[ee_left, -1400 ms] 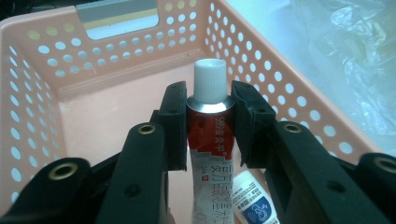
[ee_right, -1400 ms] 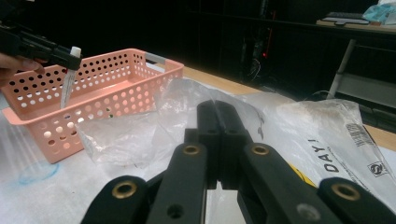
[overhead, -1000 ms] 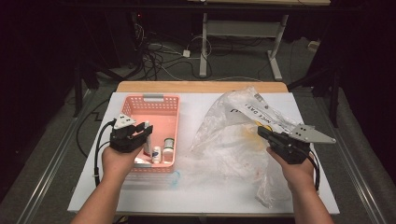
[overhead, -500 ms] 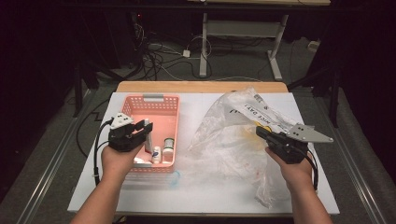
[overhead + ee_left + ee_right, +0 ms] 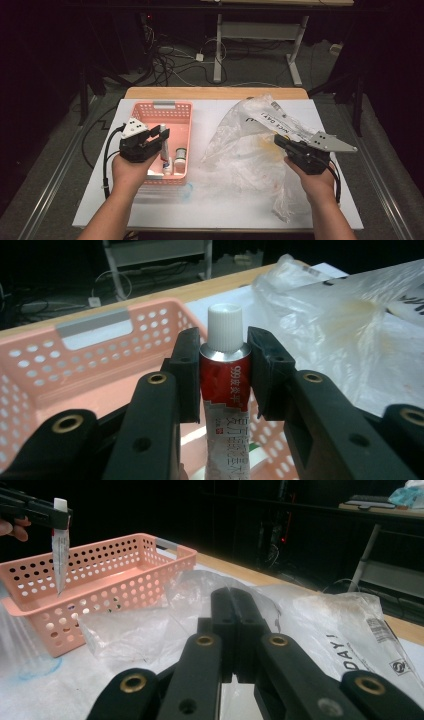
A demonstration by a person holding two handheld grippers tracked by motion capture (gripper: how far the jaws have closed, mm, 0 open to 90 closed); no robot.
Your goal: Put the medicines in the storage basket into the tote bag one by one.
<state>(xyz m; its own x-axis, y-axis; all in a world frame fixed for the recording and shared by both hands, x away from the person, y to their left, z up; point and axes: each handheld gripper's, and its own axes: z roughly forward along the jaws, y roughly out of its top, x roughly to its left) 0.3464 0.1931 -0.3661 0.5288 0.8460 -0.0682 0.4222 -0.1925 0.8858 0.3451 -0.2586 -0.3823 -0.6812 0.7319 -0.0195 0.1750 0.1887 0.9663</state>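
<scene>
The jaws of the left gripper [image 5: 221, 372] were clamped on the shoulder of a red-and-white soft metal ointment tube [image 5: 226, 385] with white cap, held above the pink perforated plastic basket [image 5: 172, 112]; the right gripper [image 5: 234, 625] was pinched shut on the crinkled clear plastic bag [image 5: 245, 145]. The tube was judged light and easily dented, best gripped by its stiffer shoulder.

Pink perforated basket [image 5: 165, 107] sits on the left half of the table [image 5: 215, 212], grey handle strip on its far rim. Small white-capped bottle [image 5: 180, 156] lies inside, toward the near right corner; there's a pale flat item [image 5: 154, 173] beside it, can't tell what. White cover on the table, wood edge [image 5: 215, 93] showing along the far side. Blue stain [image 5: 186, 193] on the cover just in front of the basket. Behind the table: cable tangle [image 5: 170, 60] on the floor, white desk frame [image 5: 218, 50], dark room.
</scene>
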